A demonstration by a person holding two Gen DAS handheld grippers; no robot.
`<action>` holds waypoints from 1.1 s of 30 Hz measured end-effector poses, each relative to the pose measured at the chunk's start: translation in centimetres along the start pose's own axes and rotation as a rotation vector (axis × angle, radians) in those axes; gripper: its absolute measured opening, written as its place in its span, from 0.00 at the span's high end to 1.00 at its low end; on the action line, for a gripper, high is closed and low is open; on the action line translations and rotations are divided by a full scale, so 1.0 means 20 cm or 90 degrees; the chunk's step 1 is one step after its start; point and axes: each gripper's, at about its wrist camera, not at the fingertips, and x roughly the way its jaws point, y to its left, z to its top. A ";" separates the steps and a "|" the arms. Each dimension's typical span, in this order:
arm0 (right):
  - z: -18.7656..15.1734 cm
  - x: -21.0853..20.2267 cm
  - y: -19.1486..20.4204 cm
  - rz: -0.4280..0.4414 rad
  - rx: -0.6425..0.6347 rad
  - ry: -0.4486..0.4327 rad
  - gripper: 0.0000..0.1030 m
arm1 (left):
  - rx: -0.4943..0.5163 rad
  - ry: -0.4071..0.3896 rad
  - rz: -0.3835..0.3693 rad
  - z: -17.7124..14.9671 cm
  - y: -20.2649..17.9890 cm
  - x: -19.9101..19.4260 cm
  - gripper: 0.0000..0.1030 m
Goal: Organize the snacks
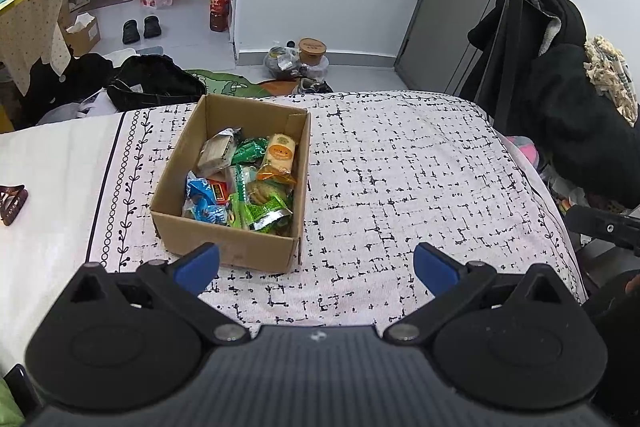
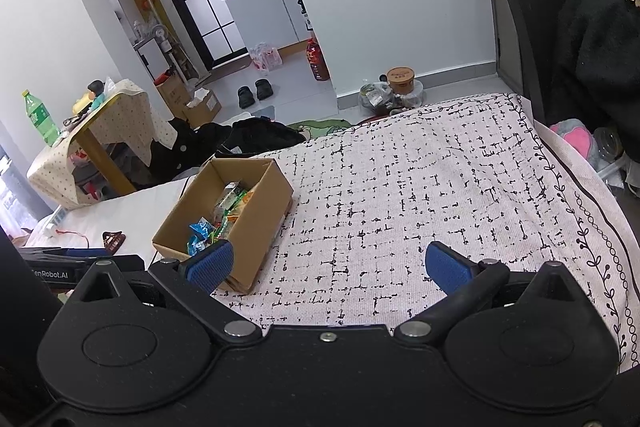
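**Clerk:** Surface: bed with patterned cotton cover, white ground, black dashes, vine border. Beyond it, tiled floor and a grey door. Item one: open cardboard box, standing on the cover towards its left side.

**Checker:** Contents?

**Clerk:** Mixed snack packets, heaped loose: an orange-labelled packet at the far right, green wrappers through the middle, a blue wrapper near left, a clear biscuit pack far left. No snacks visible on the cover itself.

**Checker:** Tools?

**Clerk:** Left gripper, jaws spread wide, nothing between them, just this side of the box's near wall. Right gripper, jaws likewise spread and empty, box off to its left. One brown hair claw lying apart on the plain sheet.

**Checker:** Handling advice?

**Clerk:** Judgement only: the collecting looks largely done. If tidying continues, reach straight down over the rim, pinch one packet by its crimped edge, lightly, since biscuits crush. Steady the box wall with the other gripper; soft bedding may let it tip.
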 end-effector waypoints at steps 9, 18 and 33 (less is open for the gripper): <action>0.00 0.00 0.00 -0.001 -0.001 0.000 0.00 | -0.001 0.001 0.002 0.00 0.01 0.00 0.00; 0.00 0.00 0.00 -0.002 0.000 0.000 0.00 | -0.004 0.002 0.004 -0.01 0.02 -0.01 0.00; 0.00 0.00 -0.01 -0.004 0.000 0.000 0.00 | -0.003 0.004 0.009 0.00 0.02 -0.01 0.00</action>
